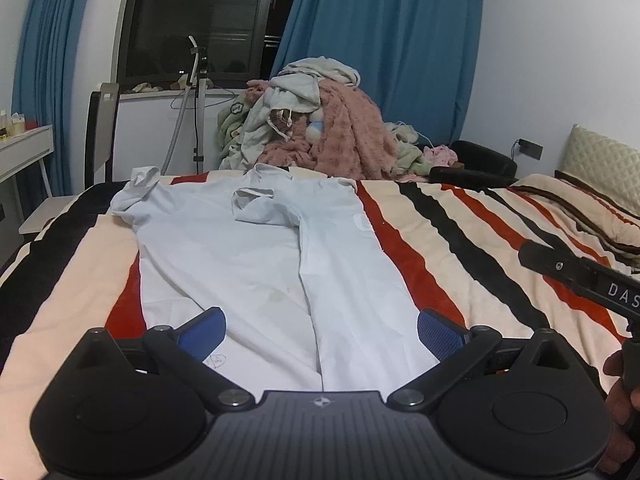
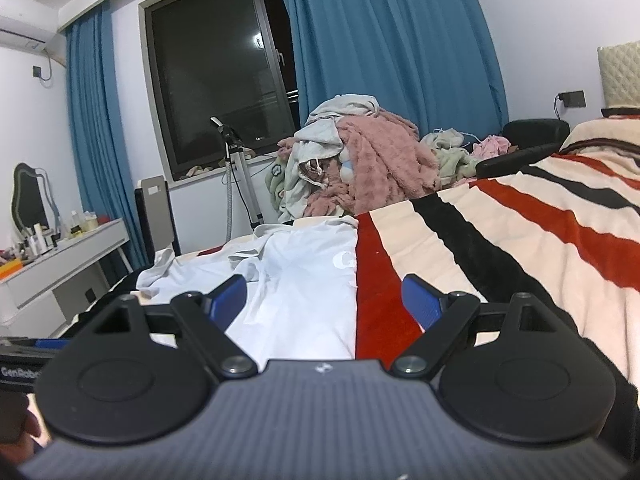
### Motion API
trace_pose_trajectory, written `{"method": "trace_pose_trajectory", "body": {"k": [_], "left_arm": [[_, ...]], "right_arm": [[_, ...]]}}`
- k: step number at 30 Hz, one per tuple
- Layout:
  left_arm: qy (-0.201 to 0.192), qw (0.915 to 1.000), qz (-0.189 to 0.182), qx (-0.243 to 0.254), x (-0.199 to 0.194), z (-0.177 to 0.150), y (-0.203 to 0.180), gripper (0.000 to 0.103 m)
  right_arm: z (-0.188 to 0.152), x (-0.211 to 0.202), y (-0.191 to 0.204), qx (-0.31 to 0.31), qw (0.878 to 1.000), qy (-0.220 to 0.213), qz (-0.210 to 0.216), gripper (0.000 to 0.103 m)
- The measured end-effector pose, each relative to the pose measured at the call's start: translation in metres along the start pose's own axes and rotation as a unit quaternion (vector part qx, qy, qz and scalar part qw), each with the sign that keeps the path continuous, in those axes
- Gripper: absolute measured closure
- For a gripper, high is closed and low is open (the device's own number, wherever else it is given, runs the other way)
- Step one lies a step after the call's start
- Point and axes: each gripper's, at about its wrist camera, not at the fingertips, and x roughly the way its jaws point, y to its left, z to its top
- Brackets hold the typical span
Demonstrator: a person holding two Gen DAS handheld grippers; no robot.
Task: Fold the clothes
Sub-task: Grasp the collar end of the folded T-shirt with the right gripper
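A pale blue short-sleeved shirt [image 1: 256, 256] lies flat on the striped bed, collar at the far end, its right side folded in toward the middle. My left gripper [image 1: 322, 326] hovers over the shirt's near hem, open wide, nothing between its blue pads. In the right wrist view the same shirt [image 2: 296, 292] stretches away on the left. My right gripper [image 2: 324, 298] stands open above the shirt's right edge and the red stripe beside it, holding nothing. Part of the right gripper's black body [image 1: 584, 280] shows at the right edge of the left wrist view.
The striped blanket [image 1: 480, 240] covers the bed. A heap of pink and grey clothes [image 1: 320, 128] sits beyond the bed's far end, under blue curtains. A white dresser [image 2: 60, 264] and a chair [image 1: 100, 132] stand at the left. A pillow [image 1: 604, 164] lies far right.
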Motion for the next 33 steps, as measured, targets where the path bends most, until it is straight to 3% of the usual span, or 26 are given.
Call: {"method": "trace_pose_trajectory", "body": {"k": [8, 12, 18, 21, 24, 30, 32, 33], "left_arm": [[-0.029, 0.9995, -0.009, -0.01, -0.019, 0.016, 0.016, 0.0], [-0.036, 0.9989, 0.002, -0.031, -0.02, 0.024, 0.041, 0.0], [-0.046, 0.9939, 0.063, -0.079, -0.021, 0.026, 0.094, 0.0], [-0.055, 0.9846, 0.093, -0.137, -0.019, 0.018, 0.127, 0.0], [-0.047, 0.9745, 0.097, -0.197, -0.012, 0.011, 0.155, 0.0], [-0.068, 0.9585, 0.114, -0.252, -0.004, 0.001, 0.184, 0.0], [-0.089, 0.9439, 0.145, -0.283, -0.002, -0.004, 0.192, 0.0], [-0.101, 0.9311, 0.161, -0.311, -0.002, -0.008, 0.2, 0.0]], "right_arm": [[0.01, 0.043, 0.009, -0.015, 0.998, 0.057, 0.017, 0.023], [0.017, 0.102, 0.039, -0.054, 0.992, 0.102, 0.058, 0.027], [0.011, 0.215, 0.117, -0.125, 0.968, 0.158, 0.149, 0.027], [0.002, 0.278, 0.172, -0.157, 0.95, 0.184, 0.199, 0.027], [-0.014, 0.338, 0.231, -0.186, 0.931, 0.202, 0.243, 0.028], [-0.055, 0.424, 0.321, -0.233, 0.919, 0.187, 0.258, 0.029], [-0.066, 0.445, 0.34, -0.252, 0.921, 0.174, 0.241, 0.029], [-0.071, 0.454, 0.349, -0.262, 0.924, 0.167, 0.225, 0.029]]}}
